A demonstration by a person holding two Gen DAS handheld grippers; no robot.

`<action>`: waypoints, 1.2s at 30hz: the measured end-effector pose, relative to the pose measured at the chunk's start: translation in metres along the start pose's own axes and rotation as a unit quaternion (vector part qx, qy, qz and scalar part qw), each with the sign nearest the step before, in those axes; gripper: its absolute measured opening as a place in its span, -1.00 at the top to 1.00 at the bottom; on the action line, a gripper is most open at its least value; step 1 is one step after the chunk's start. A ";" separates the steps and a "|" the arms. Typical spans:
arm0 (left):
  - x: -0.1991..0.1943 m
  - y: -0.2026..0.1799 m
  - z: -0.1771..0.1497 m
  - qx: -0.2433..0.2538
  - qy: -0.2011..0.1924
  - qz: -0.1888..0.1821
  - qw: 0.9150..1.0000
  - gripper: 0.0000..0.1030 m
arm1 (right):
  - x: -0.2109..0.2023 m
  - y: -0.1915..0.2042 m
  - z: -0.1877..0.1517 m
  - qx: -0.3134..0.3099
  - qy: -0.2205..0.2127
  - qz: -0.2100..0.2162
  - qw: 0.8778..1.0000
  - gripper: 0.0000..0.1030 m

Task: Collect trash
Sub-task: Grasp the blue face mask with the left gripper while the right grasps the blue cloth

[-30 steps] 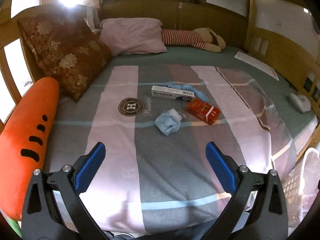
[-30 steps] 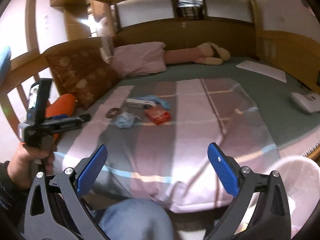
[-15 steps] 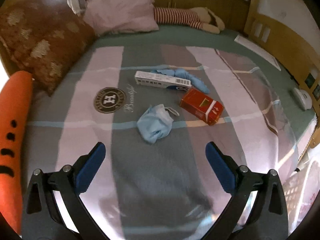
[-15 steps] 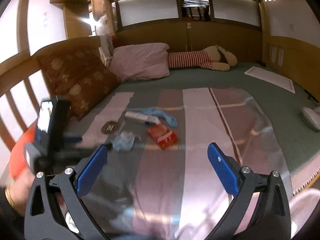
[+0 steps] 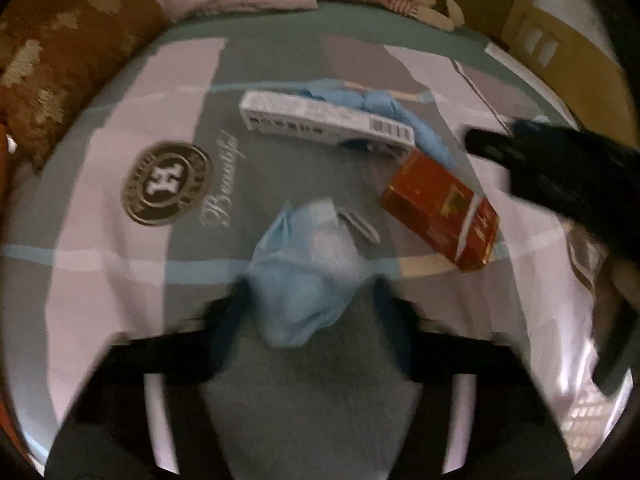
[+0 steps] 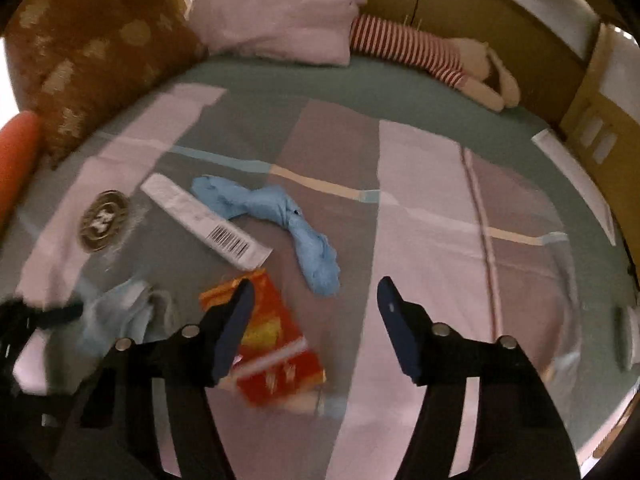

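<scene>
On the bed's striped bedspread (image 5: 120, 92), near its round emblem (image 5: 166, 183): four loose items, all uncollected.

Item 1, crumpled blue face mask (image 5: 306, 276). Lies between the two fingers of the left tongs (image 5: 310, 300). A second ago the mask lay well ahead of these tongs; now it sits in their mouth. The jaws stand narrower than a second ago but apart, blurred with motion; contact with the mask cannot be told. Judgement: a closing grasp is under way, first pickup of the task.

Item 2, red carton (image 6: 266, 340). Lies partly under the left finger of the right tongs (image 6: 316, 312), which have come forward from the bed's edge. Jaws apart, nothing held; the carton sits off to one side of the gap, not centred in it. Judgement: likely the right hand's target; a sideways correction seems needed.

Item 3, long white box with barcode (image 6: 204, 220). Untouched, beyond the carton.

Item 4, twisted blue glove (image 6: 280, 220). Untouched, beside the white box; its near end lies just ahead of the right tongs.

Remainder: brown cushion (image 6: 100, 52), pink pillow (image 6: 280, 20), striped soft toy (image 6: 420, 56) at the headboard.
</scene>
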State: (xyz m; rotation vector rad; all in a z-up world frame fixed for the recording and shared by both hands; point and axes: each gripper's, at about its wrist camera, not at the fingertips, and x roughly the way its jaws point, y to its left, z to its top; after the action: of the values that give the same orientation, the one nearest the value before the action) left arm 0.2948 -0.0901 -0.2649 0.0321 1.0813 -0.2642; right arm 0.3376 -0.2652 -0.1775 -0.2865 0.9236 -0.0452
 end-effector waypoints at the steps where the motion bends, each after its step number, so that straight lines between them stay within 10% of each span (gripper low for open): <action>1: 0.002 0.002 -0.001 -0.001 0.012 -0.007 1.000 0.75 | 0.008 0.002 0.003 -0.003 0.006 0.000 1.000 -0.18; 10: -0.131 0.014 0.011 0.003 -0.148 -0.026 0.989 0.80 | 0.079 0.007 0.023 0.034 0.058 0.013 0.998 0.00; 14: -0.151 0.027 0.010 -0.008 -0.168 -0.020 0.986 0.80 | 0.067 -0.002 0.023 0.078 0.043 0.018 0.996 0.93; 28: -0.173 0.015 -0.008 -0.001 -0.172 -0.052 0.984 0.80 | -0.193 -0.003 -0.078 0.113 -0.182 0.070 0.974 0.93; 36: -0.211 -0.008 -0.067 0.012 -0.192 -0.051 0.980 0.80 | -0.254 0.010 -0.117 0.110 -0.224 0.076 0.965 0.93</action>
State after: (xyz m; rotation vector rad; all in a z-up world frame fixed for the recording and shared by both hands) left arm 0.1422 -0.0455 -0.1112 -0.0512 0.6951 -0.3601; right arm 0.0903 -0.2412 -0.0480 -0.0137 0.4822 0.0571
